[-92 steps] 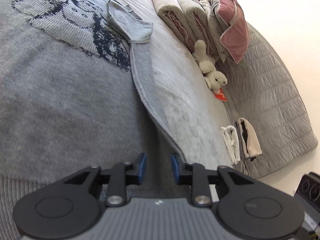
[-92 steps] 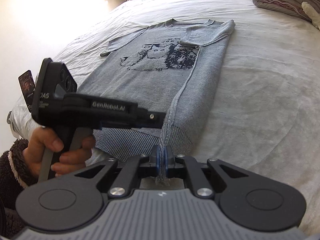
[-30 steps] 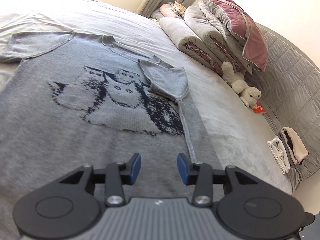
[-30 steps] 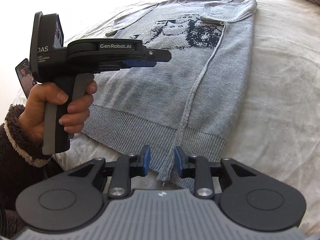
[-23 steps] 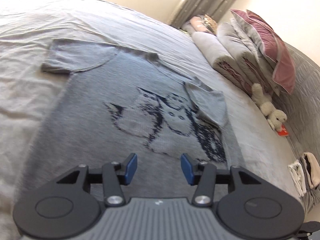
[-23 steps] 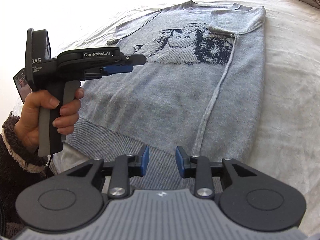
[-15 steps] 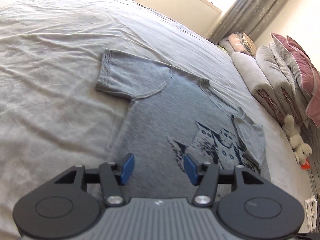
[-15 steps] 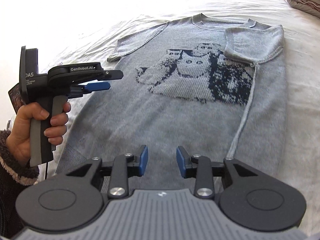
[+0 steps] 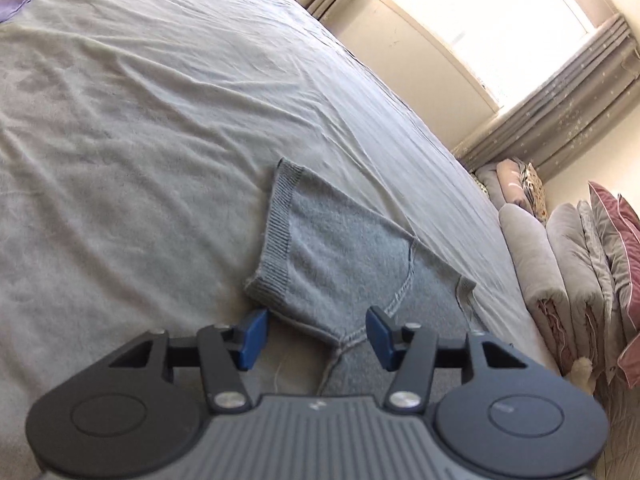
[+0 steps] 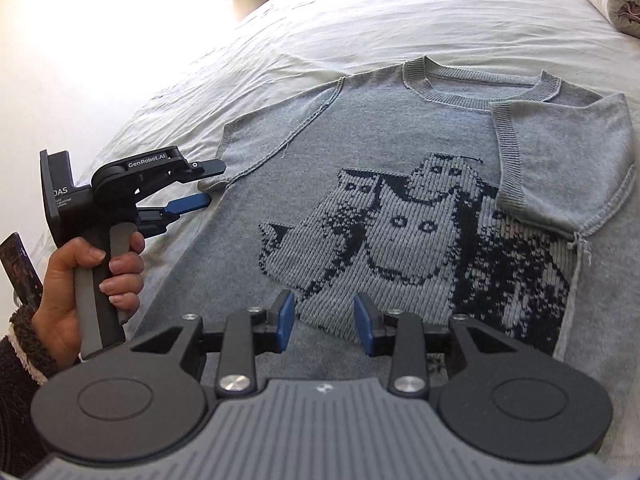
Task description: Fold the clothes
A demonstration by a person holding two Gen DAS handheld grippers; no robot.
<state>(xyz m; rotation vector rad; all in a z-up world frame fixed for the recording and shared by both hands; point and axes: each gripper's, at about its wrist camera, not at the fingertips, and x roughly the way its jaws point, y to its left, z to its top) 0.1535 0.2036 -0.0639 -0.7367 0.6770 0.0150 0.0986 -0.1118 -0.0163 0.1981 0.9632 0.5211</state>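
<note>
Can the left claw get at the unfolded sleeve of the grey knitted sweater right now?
Probably yes: the left claw, jaws closing with nothing gripped, sits right at the flat sleeve, nothing between.

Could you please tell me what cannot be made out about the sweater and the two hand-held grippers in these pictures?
- Sweater hem: hidden in the right wrist view behind the right hand-held gripper.
- Folded right sleeve: the knitted picture beneath it is covered.
- Left sleeve: whether the closing left hand-held gripper touches it is unclear; its lower edge runs behind the gripper.
- Right hand: in neither view.

Grey sweater (image 10: 360,184) with navy knitted cats (image 10: 404,236); pale grey bedsheet (image 9: 140,120).
</note>
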